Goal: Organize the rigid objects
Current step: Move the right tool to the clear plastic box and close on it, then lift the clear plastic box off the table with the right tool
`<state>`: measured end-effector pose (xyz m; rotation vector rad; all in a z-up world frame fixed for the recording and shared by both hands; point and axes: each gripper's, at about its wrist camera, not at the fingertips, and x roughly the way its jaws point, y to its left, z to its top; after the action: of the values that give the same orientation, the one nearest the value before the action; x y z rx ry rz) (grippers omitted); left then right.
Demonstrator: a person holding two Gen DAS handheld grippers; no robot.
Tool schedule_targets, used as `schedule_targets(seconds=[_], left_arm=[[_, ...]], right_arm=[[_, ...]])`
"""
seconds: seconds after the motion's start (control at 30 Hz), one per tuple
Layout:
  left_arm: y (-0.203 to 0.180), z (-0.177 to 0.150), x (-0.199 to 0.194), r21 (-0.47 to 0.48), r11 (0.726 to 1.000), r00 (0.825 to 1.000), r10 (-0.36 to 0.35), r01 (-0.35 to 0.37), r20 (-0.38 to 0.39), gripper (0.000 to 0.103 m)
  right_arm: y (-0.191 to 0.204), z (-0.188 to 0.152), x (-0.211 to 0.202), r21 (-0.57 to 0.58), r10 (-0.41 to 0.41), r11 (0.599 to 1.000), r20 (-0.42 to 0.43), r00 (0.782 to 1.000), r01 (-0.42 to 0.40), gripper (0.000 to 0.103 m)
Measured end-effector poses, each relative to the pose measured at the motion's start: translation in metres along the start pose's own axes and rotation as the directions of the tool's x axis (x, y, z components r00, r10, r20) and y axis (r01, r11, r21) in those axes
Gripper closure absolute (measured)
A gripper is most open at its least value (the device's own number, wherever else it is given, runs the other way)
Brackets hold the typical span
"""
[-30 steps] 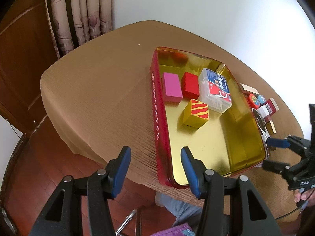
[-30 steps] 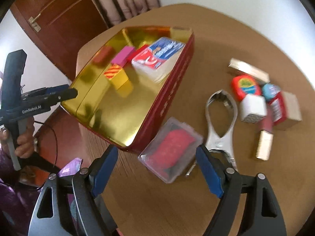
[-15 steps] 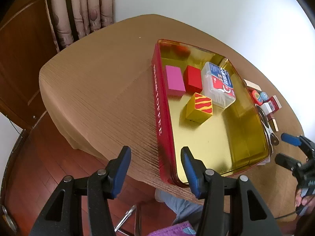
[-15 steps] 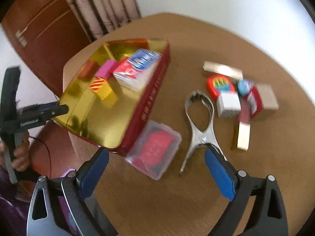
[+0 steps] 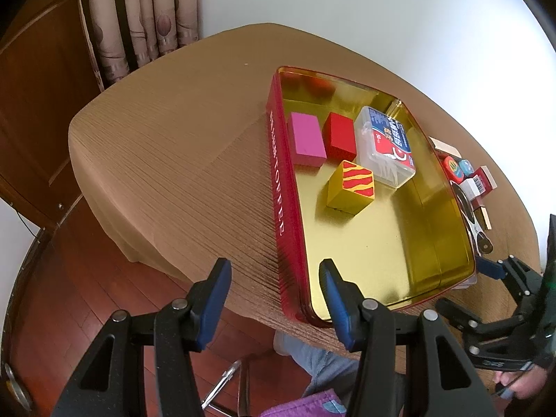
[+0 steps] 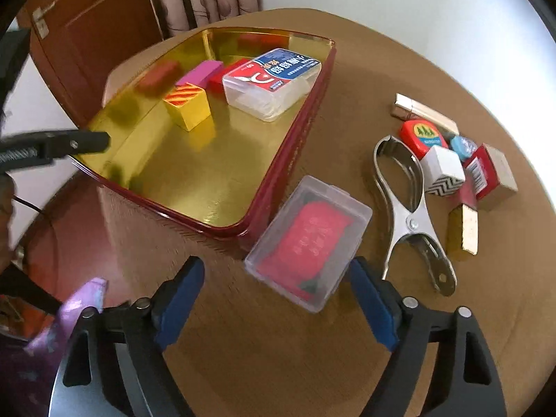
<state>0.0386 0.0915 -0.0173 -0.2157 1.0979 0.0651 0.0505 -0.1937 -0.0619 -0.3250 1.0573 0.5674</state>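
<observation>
Counting stock, I see one red tin [image 6: 305, 111] with a gold floor holding four items: one pink block [image 5: 305, 139], one red block [image 5: 338, 135], one striped yellow cube [image 5: 351, 187], one clear floss box [image 6: 272, 81]. At the tin's 5 o'clock lies one clear case [image 6: 309, 239], between my right gripper [image 6: 276, 292] jaws, which have just been closing, not touching it. One metal clamp [image 6: 410, 208] at 3 o'clock. My left gripper [image 5: 274, 299] gapes empty.

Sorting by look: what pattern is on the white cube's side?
Black-and-white zigzag on the white cube; right wrist view shows it best.
</observation>
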Motion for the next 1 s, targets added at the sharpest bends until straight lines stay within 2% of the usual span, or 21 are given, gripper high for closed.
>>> schedule_targets(seconds=[0.07, 0.13, 0.27, 0.33, 0.4, 0.57, 0.67, 0.7, 0.77, 0.8, 0.83, 0.9, 1.0], left_arm=[[0.001, 0.001, 0.000, -0.006, 1.000, 1.000, 0.000, 0.000, 0.001, 0.049], [0.001, 0.001, -0.001, -0.008, 1.000, 1.000, 0.000, 0.000, 0.006, 0.049], [-0.001, 0.001, -0.002, -0.004, 1.000, 1.000, 0.007, -0.007, 0.022, 0.049], [-0.001, 0.001, -0.002, -0.006, 1.000, 1.000, 0.006, -0.006, 0.020, 0.049], [-0.002, 0.001, -0.001, -0.004, 1.000, 1.000, 0.004, -0.004, 0.013, 0.049], [-0.003, 0.001, -0.001, 0.002, 1.000, 1.000, 0.009, -0.009, 0.019, 0.049], [-0.005, 0.000, -0.001, 0.010, 1.000, 1.000, 0.013, -0.013, 0.018, 0.049], [-0.005, 0.000, -0.001, 0.010, 1.000, 1.000, 0.013, -0.013, 0.021, 0.049], [-0.006, 0.000, -0.001, 0.012, 1.000, 1.000, 0.012, -0.013, 0.025, 0.049], [-0.006, 0.000, -0.001, 0.014, 1.000, 1.000, 0.014, -0.014, 0.022, 0.049], [-0.006, 0.000, 0.000, 0.014, 1.000, 1.000, 0.013, -0.014, 0.018, 0.049], [-0.005, -0.001, 0.000, 0.010, 1.000, 1.000, 0.008, -0.008, 0.017, 0.049], [-0.004, -0.001, 0.000, 0.003, 1.000, 1.000, 0.007, -0.007, 0.019, 0.049]], right_arm=[[0.001, 0.001, 0.004, -0.002, -0.024, 1.000, 0.004, 1.000, 0.024, 0.031], [-0.004, 0.001, 0.002, 0.014, -0.010, 1.000, 0.011, 1.000, 0.009, 0.046], [-0.027, -0.006, -0.008, 0.087, -0.002, 0.996, 0.014, 1.000, 0.001, 0.052], [-0.042, -0.011, -0.005, 0.140, -0.020, 0.990, -0.019, 1.000, 0.022, 0.052], [-0.049, -0.016, -0.009, 0.165, 0.006, 0.986, -0.012, 1.000, -0.004, 0.052], [-0.040, -0.014, -0.018, 0.123, 0.011, 0.992, 0.030, 0.999, -0.015, 0.052], [-0.040, -0.003, -0.002, 0.136, 0.026, 0.990, -0.004, 1.000, -0.025, 0.051], [-0.042, -0.001, 0.003, 0.152, 0.044, 0.988, -0.009, 0.999, -0.042, 0.048], [-0.045, 0.001, 0.004, 0.177, 0.063, 0.982, -0.010, 0.998, -0.061, 0.032], [-0.046, 0.004, 0.004, 0.189, 0.067, 0.980, -0.014, 0.998, -0.063, 0.014], [-0.045, 0.003, 0.002, 0.194, 0.062, 0.979, -0.015, 0.998, -0.058, 0.003], [-0.043, 0.007, 0.001, 0.177, -0.009, 0.984, -0.018, 1.000, 0.012, 0.003], [-0.045, 0.012, 0.002, 0.145, -0.026, 0.989, -0.008, 1.000, 0.027, 0.005]])
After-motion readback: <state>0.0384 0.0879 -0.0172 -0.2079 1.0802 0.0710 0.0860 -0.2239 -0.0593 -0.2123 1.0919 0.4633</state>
